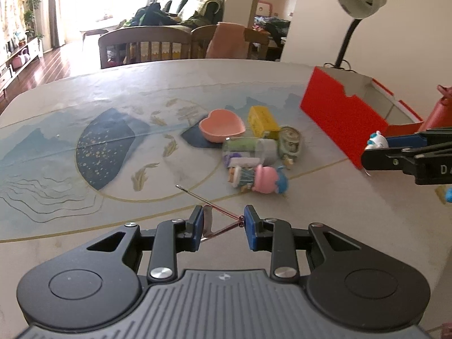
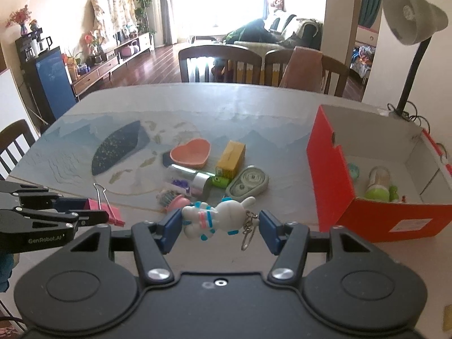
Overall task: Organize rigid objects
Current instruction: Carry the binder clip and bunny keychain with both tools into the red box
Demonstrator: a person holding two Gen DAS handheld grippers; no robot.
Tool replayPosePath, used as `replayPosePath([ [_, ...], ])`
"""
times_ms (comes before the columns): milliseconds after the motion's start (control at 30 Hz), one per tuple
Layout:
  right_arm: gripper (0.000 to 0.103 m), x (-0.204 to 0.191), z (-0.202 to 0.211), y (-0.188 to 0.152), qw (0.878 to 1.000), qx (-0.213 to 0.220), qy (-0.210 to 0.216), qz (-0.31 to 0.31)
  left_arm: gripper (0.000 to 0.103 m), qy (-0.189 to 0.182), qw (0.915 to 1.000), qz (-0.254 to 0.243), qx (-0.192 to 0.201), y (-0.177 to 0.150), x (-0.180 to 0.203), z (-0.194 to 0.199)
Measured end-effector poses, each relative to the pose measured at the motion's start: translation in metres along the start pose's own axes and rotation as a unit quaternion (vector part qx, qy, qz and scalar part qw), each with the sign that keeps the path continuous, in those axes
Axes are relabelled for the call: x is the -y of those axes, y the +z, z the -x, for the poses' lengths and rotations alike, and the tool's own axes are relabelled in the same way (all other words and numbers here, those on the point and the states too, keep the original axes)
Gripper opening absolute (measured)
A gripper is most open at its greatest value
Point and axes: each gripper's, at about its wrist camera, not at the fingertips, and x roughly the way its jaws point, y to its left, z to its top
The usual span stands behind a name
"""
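Note:
My left gripper [image 1: 223,223] is shut on a pink binder clip [image 1: 223,220]; it also shows in the right wrist view [image 2: 108,210] at the left, held above the table. My right gripper [image 2: 220,221] is shut on a white rabbit keychain figure [image 2: 217,216] with blue and pink stripes; its keyring hangs at the right finger. In the left wrist view the right gripper [image 1: 375,148] holds the figure [image 1: 377,141] beside the red box [image 1: 341,118]. The red box [image 2: 327,169] is open and holds a green-capped bottle [image 2: 378,185] and small items.
A pile on the patterned mat: a pink heart-shaped dish [image 2: 192,152], a yellow box [image 2: 231,159], a clear jar [image 2: 192,178], a green tape dispenser [image 2: 248,183] and a pink-hatted figure [image 1: 268,180]. A desk lamp [image 2: 409,42] stands behind the box. Chairs line the table's far edge.

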Motion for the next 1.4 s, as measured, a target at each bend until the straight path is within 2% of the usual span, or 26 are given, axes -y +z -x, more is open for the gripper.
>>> replayPosePath([
  [333,0.059,0.022,0.035,0.021,0.999,0.042,-0.014,-0.017,0.029,-0.029,0.9990,-0.032,0.016,0.034,0.031,0.030],
  [667,0.059,0.070,0.047,0.038,0.997,0.069,-0.030,-0.032,0.029,-0.051,0.9956,-0.070,0.036,0.079,0.078,0.030],
  [1000,0.059,0.146,0.045,0.040,0.995,0.071,-0.050,-0.048,0.029,-0.072,0.9920,-0.095,0.042,0.123,0.143,-0.004],
  [1400,0.059,0.224,0.013,0.038,0.994,0.042,-0.074,-0.062,0.029,-0.090,0.9901,-0.105,0.023,0.163,0.212,-0.066],
])
